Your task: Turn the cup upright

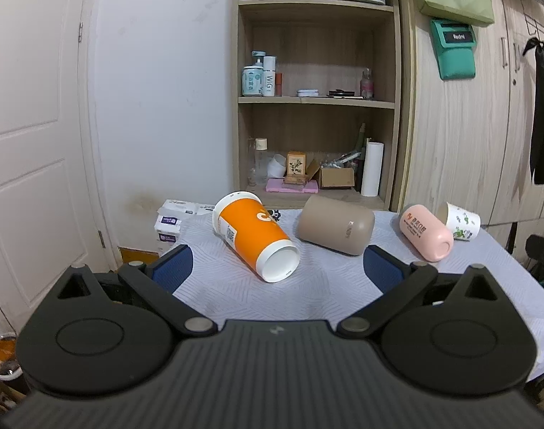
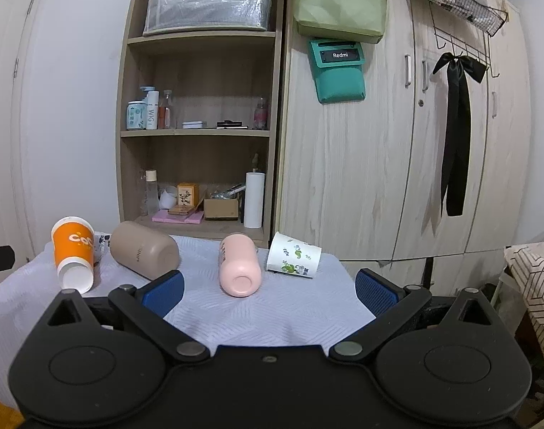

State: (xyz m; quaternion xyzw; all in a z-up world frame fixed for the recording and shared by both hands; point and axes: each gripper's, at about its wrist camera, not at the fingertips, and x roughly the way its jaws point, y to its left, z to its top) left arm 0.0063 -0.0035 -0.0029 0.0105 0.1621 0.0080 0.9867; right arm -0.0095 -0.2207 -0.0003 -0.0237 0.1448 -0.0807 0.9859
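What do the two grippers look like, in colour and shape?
Both look alike. The left gripper and right gripper have black ribbed bodies, round black housings, black link arms with grey metal pivot pins, and blue textured finger pads. No cables or sleeves show.

Left gripper gapes wide over the table, holding nothing. Orange cup lies at 12 o'clock, tan cup at 1.

Floral cup partly hidden behind pink cup; shelf bottle labels too small to read.
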